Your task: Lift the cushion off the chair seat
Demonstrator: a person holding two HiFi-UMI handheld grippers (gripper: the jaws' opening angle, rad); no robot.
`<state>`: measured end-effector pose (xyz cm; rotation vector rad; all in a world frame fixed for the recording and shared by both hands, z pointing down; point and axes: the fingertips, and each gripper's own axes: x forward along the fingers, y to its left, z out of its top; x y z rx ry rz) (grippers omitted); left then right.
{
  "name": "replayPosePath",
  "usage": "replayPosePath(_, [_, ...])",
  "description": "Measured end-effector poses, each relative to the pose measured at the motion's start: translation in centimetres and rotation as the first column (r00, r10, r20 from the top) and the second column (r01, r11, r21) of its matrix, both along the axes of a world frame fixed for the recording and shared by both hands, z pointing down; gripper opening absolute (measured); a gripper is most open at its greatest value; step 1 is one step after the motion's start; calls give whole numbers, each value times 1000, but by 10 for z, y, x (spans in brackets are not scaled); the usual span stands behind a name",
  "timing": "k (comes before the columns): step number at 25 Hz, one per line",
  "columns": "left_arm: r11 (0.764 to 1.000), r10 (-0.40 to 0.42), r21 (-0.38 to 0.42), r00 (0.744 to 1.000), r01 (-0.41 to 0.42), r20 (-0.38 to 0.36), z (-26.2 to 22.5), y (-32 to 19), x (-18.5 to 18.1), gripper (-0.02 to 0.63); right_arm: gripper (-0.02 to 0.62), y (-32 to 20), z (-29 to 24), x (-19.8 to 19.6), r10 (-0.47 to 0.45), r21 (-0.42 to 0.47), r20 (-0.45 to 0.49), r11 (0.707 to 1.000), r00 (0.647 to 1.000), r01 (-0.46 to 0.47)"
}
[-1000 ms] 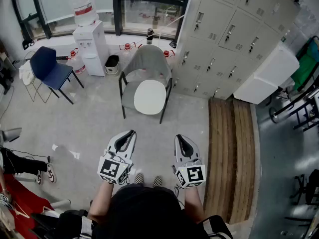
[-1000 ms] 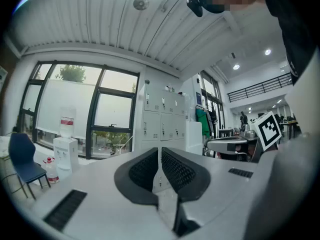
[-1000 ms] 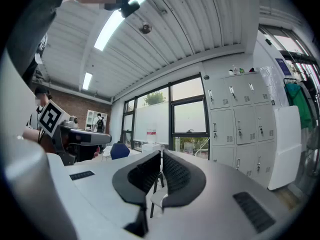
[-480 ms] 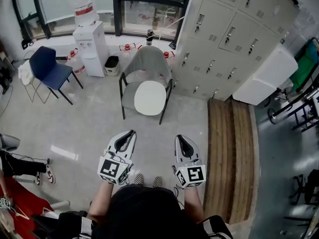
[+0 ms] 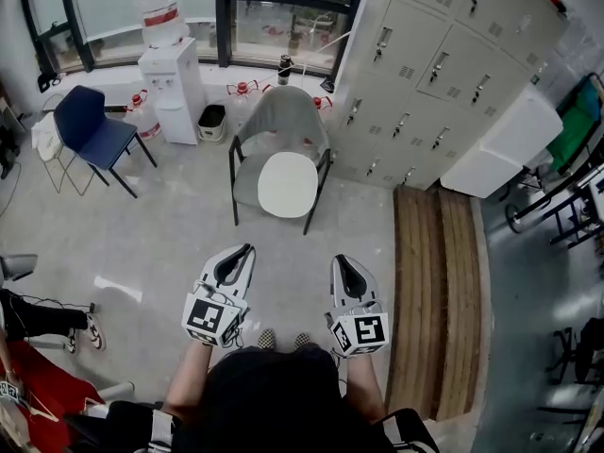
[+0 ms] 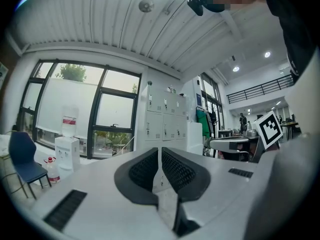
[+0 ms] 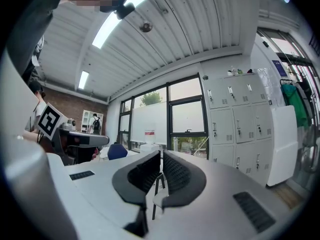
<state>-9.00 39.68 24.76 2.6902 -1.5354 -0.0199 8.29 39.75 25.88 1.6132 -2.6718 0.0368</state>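
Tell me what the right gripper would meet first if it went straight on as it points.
Probably the grey chair, near its front edge by the white cushion: it shows in the slit ahead of the right gripper. Only bare floor lies between; height is unclear.

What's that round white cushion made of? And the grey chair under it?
The cushion looks like soft matte fabric or foam, plain white without shine; too far to be sure. The grey chair seems a smooth moulded plastic shell on thin black legs, probably metal.
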Motion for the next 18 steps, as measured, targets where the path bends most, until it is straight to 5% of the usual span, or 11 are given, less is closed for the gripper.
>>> replayPosePath(18, [999,-37,-36,999,38,19,17,-59,-25,37,38,-69,20,-26,-43,-41,5,998,999,43])
